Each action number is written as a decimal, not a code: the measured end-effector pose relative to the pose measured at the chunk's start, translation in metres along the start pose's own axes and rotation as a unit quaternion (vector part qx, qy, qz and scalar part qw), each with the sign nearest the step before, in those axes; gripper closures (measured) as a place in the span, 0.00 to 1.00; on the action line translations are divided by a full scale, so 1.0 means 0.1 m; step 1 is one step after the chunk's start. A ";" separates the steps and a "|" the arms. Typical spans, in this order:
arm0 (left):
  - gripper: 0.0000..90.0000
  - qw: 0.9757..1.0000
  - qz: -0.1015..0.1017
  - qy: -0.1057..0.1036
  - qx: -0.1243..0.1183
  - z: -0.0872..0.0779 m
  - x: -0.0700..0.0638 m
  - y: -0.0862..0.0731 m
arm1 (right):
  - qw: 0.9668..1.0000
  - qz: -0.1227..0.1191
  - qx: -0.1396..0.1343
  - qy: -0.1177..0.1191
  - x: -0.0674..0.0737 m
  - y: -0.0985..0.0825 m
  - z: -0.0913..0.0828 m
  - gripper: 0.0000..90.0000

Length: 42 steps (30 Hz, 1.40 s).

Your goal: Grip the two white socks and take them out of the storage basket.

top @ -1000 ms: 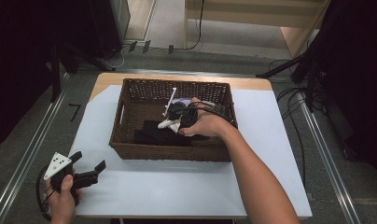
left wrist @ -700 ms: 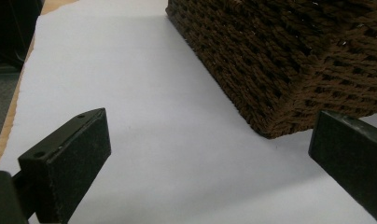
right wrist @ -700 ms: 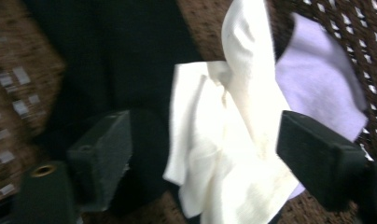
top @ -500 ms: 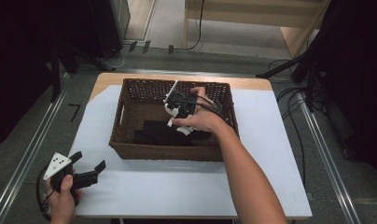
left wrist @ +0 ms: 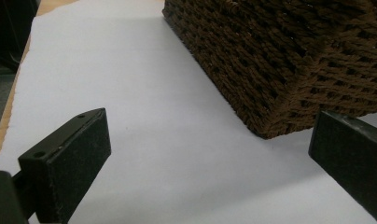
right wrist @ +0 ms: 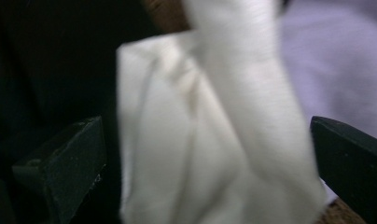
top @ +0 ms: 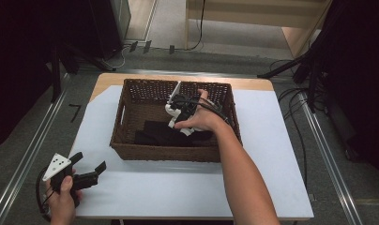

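The right hand (top: 202, 119) has lifted a little and slid toward the basket's far side since a second ago, taking the white cloth up with it, while the left has not budged. Nearest the person, the left gripper (top: 90, 172) sits at the table's near left corner on the white sheet (top: 145, 187), jaws spread wide with nothing between them; its own view looks across bare sheet to the wicker basket's (left wrist: 289, 60) near corner. Farther out, the right gripper (top: 180, 108) hangs inside the wicker basket (top: 131, 145), above the black cloth (top: 155, 133) lying on its floor. The white cloth (right wrist: 210, 135) hangs between the right jaws, which stand wide apart on either side, not pinching it. Blur hides where it is caught.
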<state>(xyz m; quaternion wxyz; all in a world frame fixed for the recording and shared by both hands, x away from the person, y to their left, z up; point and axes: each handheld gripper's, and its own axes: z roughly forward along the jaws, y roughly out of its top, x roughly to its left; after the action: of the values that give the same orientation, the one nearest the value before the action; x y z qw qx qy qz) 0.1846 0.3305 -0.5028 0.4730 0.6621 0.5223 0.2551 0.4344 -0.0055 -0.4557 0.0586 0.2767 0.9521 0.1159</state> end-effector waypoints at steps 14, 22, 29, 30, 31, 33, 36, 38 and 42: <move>0.00 1.000 0.002 0.001 0.001 0.00 0.00 0.00 | 0.999 0.018 0.031 -0.018 -0.02 -0.02 0.07 0.54; 0.00 1.000 0.001 0.002 0.000 0.00 0.00 0.00 | 1.000 -0.012 0.023 -0.004 0.00 -0.03 -0.09 0.79; 0.00 1.000 0.000 0.004 -0.001 0.00 -0.01 0.00 | 0.998 -0.056 0.033 0.007 0.07 -0.05 -0.31 0.80; 0.00 1.000 0.000 0.005 0.000 0.00 -0.01 0.00 | 0.997 -0.061 0.035 0.005 0.08 -0.06 -0.35 0.80; 0.00 1.000 0.000 0.005 0.000 0.00 -0.01 0.00 | 0.997 -0.068 0.036 0.005 0.08 -0.06 -0.38 0.80; 0.00 1.000 0.000 0.005 0.000 0.00 -0.01 0.00 | 0.997 -0.071 0.038 0.003 0.09 -0.08 -0.46 0.80; 0.00 1.000 0.000 0.006 0.000 0.00 -0.01 0.00 | 0.996 -0.074 0.043 0.002 0.08 -0.14 -0.55 0.80; 0.00 1.000 0.001 0.006 0.000 0.00 -0.01 0.00 | 0.996 -0.078 0.050 0.000 0.07 -0.17 -0.58 0.80; 0.00 1.000 0.001 0.006 0.000 0.00 -0.01 0.00 | 0.995 -0.080 0.059 -0.003 0.06 -0.27 -0.63 0.80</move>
<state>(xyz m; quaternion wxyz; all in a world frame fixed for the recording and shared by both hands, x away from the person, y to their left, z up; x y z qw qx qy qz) 0.1846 0.3298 -0.5028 0.4696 0.6613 0.5245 0.2590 0.4051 -0.0360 -0.4021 0.0543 0.2026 0.9763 0.0536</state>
